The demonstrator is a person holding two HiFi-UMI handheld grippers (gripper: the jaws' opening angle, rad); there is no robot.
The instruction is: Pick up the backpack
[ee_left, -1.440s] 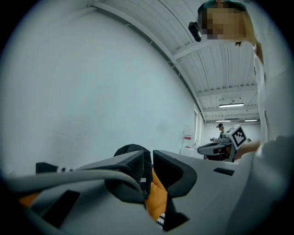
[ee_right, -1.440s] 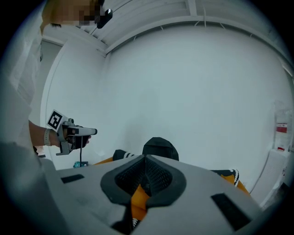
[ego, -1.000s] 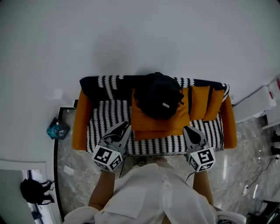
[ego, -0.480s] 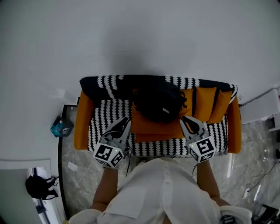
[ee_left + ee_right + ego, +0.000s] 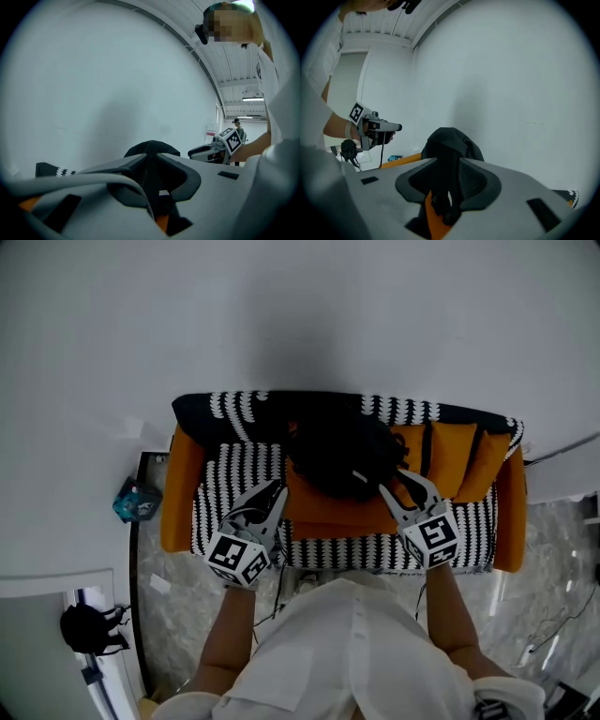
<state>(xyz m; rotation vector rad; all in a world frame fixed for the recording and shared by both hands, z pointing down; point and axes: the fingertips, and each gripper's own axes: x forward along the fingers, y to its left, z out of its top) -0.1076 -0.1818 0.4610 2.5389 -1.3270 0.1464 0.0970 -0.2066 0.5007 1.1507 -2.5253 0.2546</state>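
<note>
Both claws advanced toward backpack (image 5: pixel 337 451); left claw (image 5: pixel 273 489) closed, empty; right claw (image 5: pixel 403 486) opening, tilted down, backpack just ahead.

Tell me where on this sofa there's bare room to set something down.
The striped seat between the left armrest and the orange cushion is bare. The middle is crowded: the backpack sits on that cushion.

I see an orange sofa (image 5: pixel 178 493) under a black-white throw (image 5: pixel 230 488). The backpack (image 5: pixel 337 451) sits on the mid-seat orange cushion (image 5: pixel 328 512), with two upright cushions (image 5: pixel 448 456) at the right end.
</note>
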